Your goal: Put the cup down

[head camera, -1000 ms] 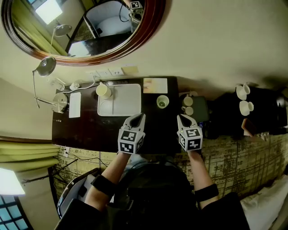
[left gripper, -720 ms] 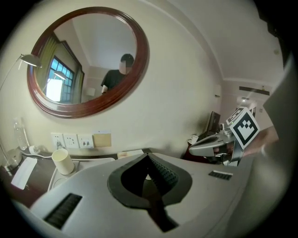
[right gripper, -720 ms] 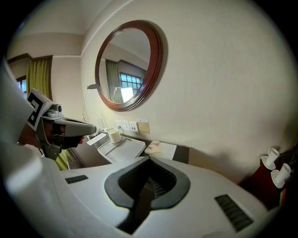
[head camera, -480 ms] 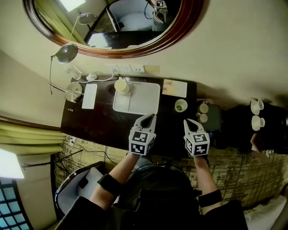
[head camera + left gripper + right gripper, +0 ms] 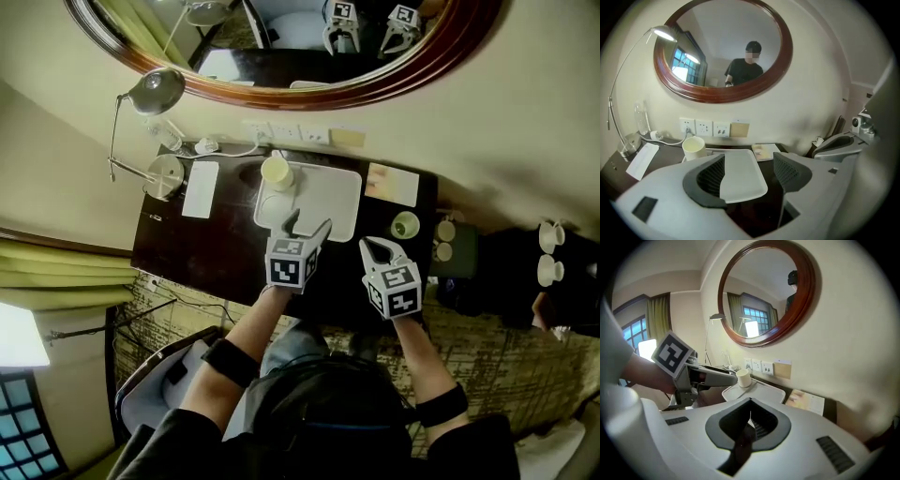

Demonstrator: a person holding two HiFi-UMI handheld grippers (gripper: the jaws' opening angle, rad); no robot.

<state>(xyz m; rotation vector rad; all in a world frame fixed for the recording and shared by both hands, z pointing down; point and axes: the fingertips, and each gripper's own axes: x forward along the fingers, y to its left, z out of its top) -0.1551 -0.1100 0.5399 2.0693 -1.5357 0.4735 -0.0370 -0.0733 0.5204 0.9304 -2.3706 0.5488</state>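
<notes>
Already the cup stands upright at the white tray corner

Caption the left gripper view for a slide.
Left gripper, jaws just opening and empty, faces white tray, cup, oval mirror.

Pale yellow cup, white tray, dark brown table.

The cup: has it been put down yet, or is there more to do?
Done, it seems: the cup stands upright at a corner of the tray, with neither tool touching it. In hand: nothing. The left tool has just been opening its jaws, with nothing between them; the right tool is shut and empty. Left: apparently nothing for this job.
</notes>
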